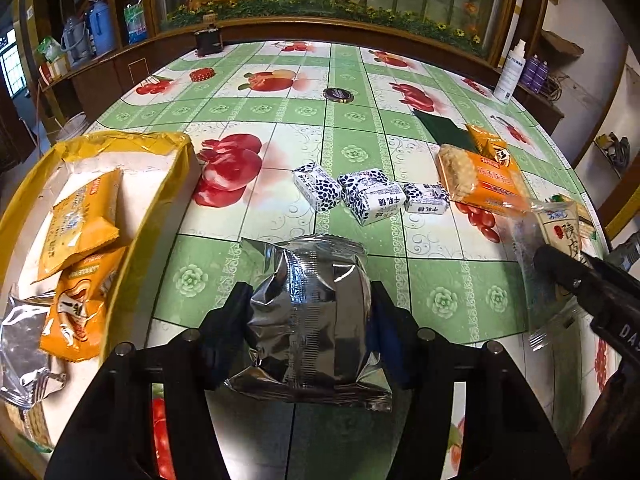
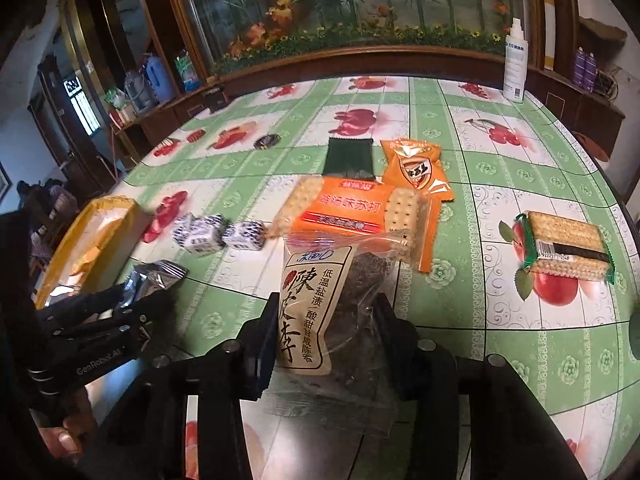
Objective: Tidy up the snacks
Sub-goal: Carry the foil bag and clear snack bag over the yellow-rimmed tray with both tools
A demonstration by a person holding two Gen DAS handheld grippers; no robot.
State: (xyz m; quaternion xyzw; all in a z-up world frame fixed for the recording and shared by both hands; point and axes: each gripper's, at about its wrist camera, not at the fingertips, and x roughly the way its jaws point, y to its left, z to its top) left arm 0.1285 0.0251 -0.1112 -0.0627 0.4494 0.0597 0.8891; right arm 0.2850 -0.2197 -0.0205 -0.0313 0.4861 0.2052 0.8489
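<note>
My left gripper [image 1: 310, 312] is shut on a crinkled silver foil packet [image 1: 312, 312], both pads pressing its sides just above the table. To its left stands a yellow box [image 1: 160, 200] holding several orange packets [image 1: 80, 216] and another foil packet. My right gripper [image 2: 328, 332] is shut on a clear bag of dark dried fruit with a white label [image 2: 308, 304], tilted up off the table. Several blue-and-white wrapped candies [image 1: 360, 194] lie mid-table, with an orange cracker pack [image 2: 348, 208] behind the bag.
A small orange packet [image 2: 416, 168] and a dark green packet [image 2: 348, 156] lie farther back. A green-wrapped cracker pack [image 2: 568, 252] sits at the right. A white spray bottle [image 2: 516, 64] stands at the table's far edge, and a dark round lid [image 1: 338, 95] lies mid-back.
</note>
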